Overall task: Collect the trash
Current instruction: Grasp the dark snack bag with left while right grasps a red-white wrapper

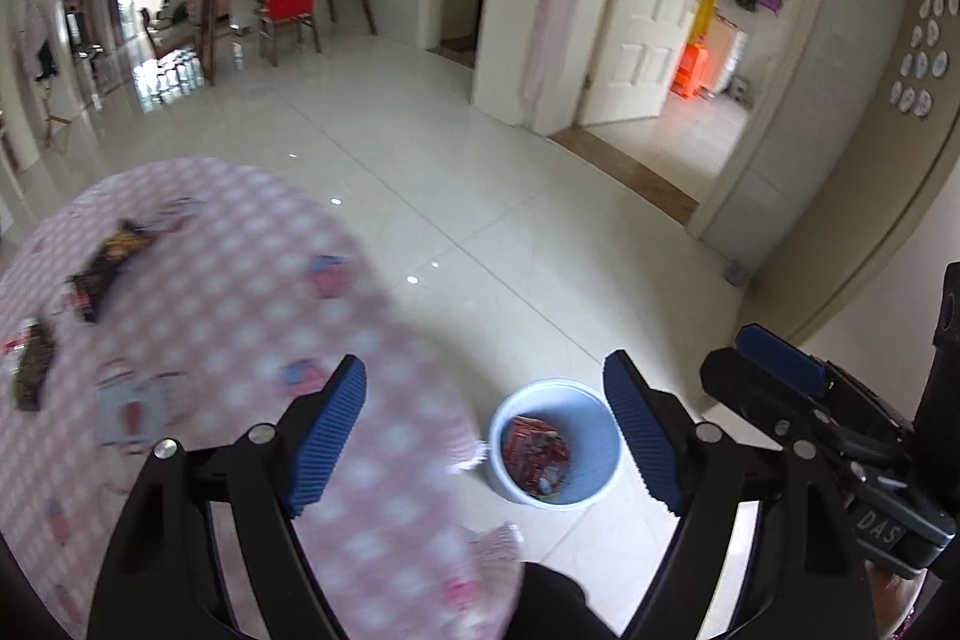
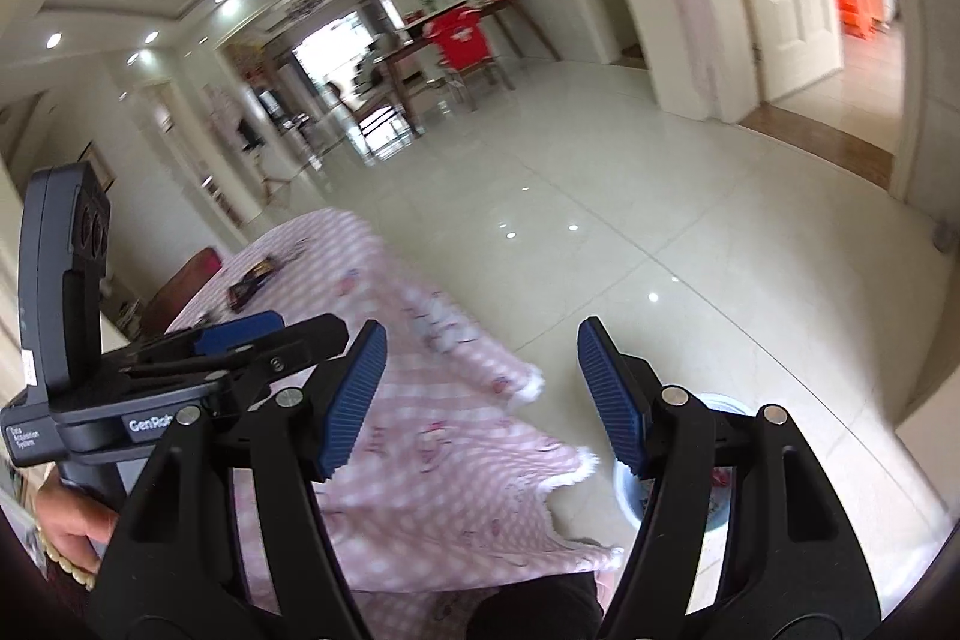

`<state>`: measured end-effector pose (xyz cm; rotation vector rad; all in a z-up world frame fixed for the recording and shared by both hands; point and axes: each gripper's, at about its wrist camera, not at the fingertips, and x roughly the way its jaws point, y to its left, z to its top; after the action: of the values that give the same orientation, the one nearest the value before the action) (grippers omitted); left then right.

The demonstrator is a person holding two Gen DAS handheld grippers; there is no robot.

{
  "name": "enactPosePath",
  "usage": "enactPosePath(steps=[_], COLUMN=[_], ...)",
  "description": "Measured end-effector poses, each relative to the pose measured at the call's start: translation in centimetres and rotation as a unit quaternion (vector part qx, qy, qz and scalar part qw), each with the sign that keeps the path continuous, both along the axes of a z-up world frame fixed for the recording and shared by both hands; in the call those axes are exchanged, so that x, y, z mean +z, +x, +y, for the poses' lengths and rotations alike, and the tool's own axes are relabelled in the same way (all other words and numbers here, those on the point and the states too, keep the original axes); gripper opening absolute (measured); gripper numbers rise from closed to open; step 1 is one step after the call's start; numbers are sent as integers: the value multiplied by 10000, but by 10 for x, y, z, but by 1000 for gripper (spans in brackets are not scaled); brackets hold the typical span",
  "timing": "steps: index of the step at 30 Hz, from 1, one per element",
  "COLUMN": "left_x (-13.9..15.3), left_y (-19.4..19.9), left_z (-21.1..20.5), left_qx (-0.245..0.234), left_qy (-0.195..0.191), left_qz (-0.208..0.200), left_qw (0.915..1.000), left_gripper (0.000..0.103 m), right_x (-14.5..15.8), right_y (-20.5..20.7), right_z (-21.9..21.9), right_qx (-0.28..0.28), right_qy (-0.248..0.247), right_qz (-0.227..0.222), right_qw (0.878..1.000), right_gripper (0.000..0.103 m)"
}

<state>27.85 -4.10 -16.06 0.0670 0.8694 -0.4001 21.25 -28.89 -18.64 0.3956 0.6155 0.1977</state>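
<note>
Shiny white floor tiles hold a blue bin (image 1: 555, 445) with one red wrapper (image 1: 536, 454) inside. Both tools, left tool (image 1: 486, 445) and right tool (image 2: 483, 400), gape wide and empty. Dark wrappers (image 1: 108, 259) wait at the counter's (image 1: 240, 280) far edge; I think reaching them comes next.

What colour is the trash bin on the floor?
Light blue bin, red wrapper inside; best seen in the left wrist view.

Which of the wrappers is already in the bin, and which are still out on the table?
The red wrapper lies inside the blue bin on the floor. The two dark wrappers lie on the pink checked tablecloth, at its far left.
</note>
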Motion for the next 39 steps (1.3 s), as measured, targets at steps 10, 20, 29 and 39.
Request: enactPosePath(steps=[10, 20, 29, 39], left_x=[18, -22, -44, 0], left_y=[4, 53, 73, 31], left_z=[197, 265, 263, 330], left_qx=[1533, 1714, 1555, 2367], left_qy=[391, 619, 1063, -25], left_qz=[-383, -81, 25, -634], left_qw=[9867, 9832, 9821, 9695], left_gripper=[80, 71, 38, 33], right_x=[24, 16, 8, 19], right_y=[43, 105, 131, 143], right_z=[169, 294, 312, 349], right_qx=[1449, 2191, 2173, 2362], right_qy=[-404, -675, -770, -907], right_qz=[-110, 65, 160, 34], right_qw=[9886, 9733, 9729, 9675], right_gripper=[66, 66, 65, 66])
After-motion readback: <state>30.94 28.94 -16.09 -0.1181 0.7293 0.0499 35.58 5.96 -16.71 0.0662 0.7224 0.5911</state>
